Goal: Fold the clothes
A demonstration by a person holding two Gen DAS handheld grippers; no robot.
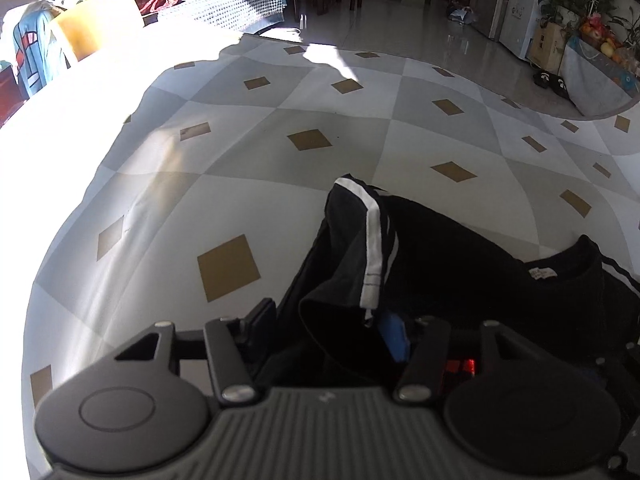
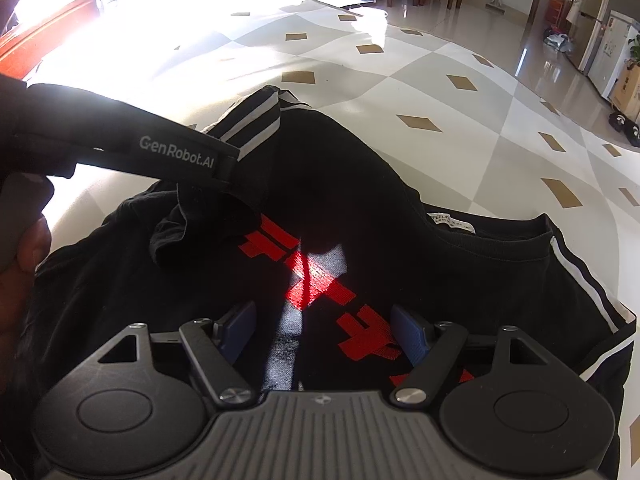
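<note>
A black T-shirt [image 2: 360, 208] with red print and white-striped sleeves lies on the diamond-patterned table cover [image 2: 460, 128]. In the left wrist view my left gripper [image 1: 332, 328] has its jaws wide apart, with the folded-over left sleeve [image 1: 360, 248] draped loosely between them. In the right wrist view the left gripper [image 2: 224, 172] shows as a black arm over the sleeve [image 2: 256, 120]. My right gripper [image 2: 324, 328] is open and empty, just above the red print [image 2: 316, 280] on the chest. The collar label [image 2: 452, 222] faces up.
The table cover [image 1: 280, 128] spreads far and left of the shirt, brightly sunlit at the left. A yellow-backed chair [image 1: 96, 20] stands at the far left edge. A sofa with clothes [image 1: 224, 0], fridges [image 1: 520, 12] and plants stand beyond on the tiled floor.
</note>
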